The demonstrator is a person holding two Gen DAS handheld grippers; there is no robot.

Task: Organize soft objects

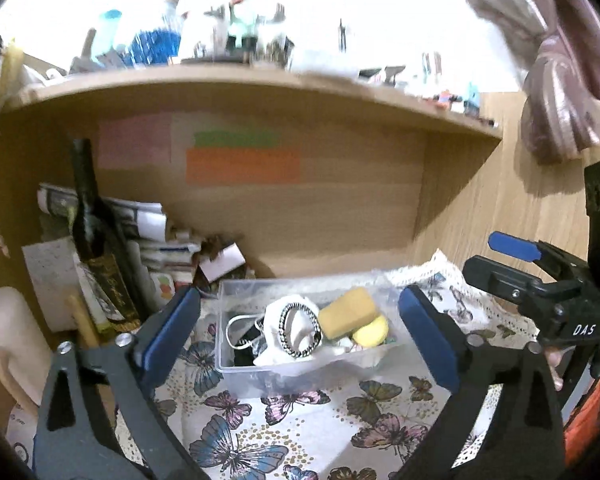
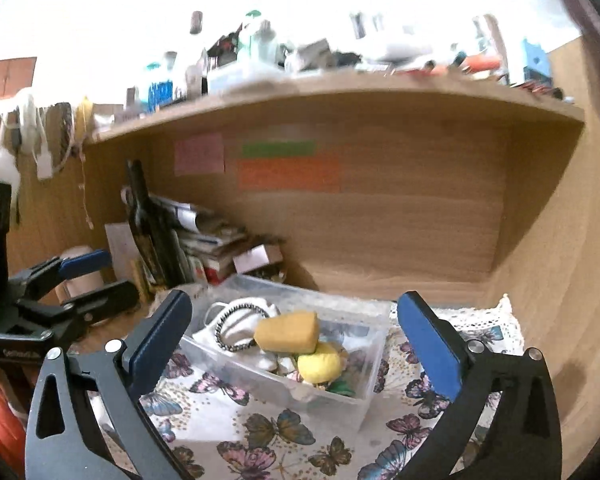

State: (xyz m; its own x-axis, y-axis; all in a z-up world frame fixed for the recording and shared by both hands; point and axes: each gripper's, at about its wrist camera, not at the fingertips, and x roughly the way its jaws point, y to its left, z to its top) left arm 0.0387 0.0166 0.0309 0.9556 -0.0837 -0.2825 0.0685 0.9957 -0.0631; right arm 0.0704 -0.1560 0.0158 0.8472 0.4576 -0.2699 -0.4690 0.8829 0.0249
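A clear plastic box [image 1: 236,368] [image 2: 340,394] sits on a butterfly-print cloth [image 1: 300,432] [image 2: 260,440]. Inside lie a tan sponge [image 1: 348,312] [image 2: 288,332], a yellow soft ball [image 1: 372,332] [image 2: 320,364], a white cloth [image 1: 296,344] and a beaded dark ring [image 1: 300,330] [image 2: 236,330]. My left gripper [image 1: 300,340] is open and empty, just in front of the box. My right gripper [image 2: 296,344] is open and empty, also facing the box. Each gripper shows in the other's view, the right [image 1: 540,268] and the left [image 2: 60,280].
A wooden alcove back wall [image 1: 340,208] with coloured sticky notes [image 1: 244,166] stands behind the box. A dark bottle [image 1: 88,216] and stacked papers [image 1: 148,232] fill the left corner. A cluttered shelf [image 1: 240,84] runs overhead. A white cylinder [image 1: 8,332] stands at the left.
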